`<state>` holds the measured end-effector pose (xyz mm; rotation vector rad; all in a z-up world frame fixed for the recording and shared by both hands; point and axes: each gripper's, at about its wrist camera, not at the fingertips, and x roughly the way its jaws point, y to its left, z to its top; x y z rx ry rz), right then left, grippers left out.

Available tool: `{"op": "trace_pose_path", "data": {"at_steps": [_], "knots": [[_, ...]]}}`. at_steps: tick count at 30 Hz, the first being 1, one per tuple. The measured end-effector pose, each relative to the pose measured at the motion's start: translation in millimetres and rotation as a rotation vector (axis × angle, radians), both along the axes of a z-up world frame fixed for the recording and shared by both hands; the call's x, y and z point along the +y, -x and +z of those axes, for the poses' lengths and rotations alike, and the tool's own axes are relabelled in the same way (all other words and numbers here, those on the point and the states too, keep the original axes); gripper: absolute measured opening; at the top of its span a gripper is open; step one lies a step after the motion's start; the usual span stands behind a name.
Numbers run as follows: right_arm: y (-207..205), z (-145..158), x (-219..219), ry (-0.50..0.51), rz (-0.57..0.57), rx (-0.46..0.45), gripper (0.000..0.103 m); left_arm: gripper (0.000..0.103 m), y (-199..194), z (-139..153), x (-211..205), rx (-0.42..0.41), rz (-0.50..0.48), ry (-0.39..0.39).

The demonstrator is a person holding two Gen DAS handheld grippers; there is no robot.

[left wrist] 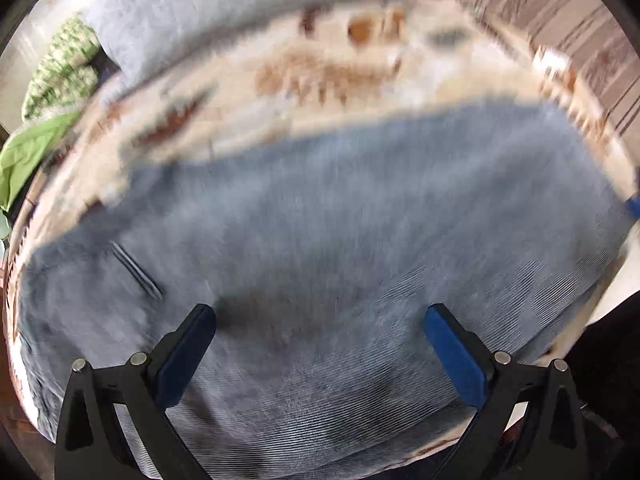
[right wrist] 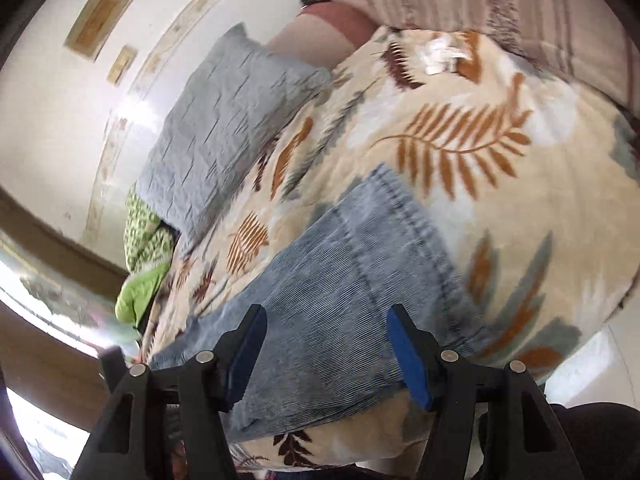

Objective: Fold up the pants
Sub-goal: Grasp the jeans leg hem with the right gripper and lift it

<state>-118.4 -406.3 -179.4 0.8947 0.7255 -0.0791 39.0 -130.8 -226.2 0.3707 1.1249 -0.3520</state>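
Your pants (right wrist: 344, 280), pale blue denim, lie spread flat on the cream blanket (right wrist: 500, 216) with the orange and brown leaf print, which serves as the landmark here. In the right wrist view a stitched hem edge of the pants crosses the blanket near its middle, and the cloth runs from there toward you. Your right gripper (right wrist: 324, 312) hangs over that denim with its 2 blue pads apart and nothing pinched between them. Your left gripper (left wrist: 320, 312) is also released, its jaws spread wide above the pants (left wrist: 320, 220), though that view is blurred; whether the pads touch the cloth, you cannot tell. At the blanket's far edge a grey-blue quilted pillow (right wrist: 224, 128) rests, and beside the pillow sits a green patterned bundle (right wrist: 144, 240). A striped cushion (right wrist: 480, 4) borders the blanket's other far side.
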Motion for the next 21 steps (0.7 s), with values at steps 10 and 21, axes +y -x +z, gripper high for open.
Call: {"op": "trace_pose_path", "data": {"at_steps": [10,21], "knots": [[26.1,-22.1,-46.1,-0.175,-0.151,0.015,0.066,0.103,-8.7,20.3,43.1,-0.024,0.081,0.144],[23.6,-29.3,-31.5,-0.099,-0.18,0.125,0.067,0.103,-3.9,32.9,82.3,-0.085,0.093,0.172]]}}
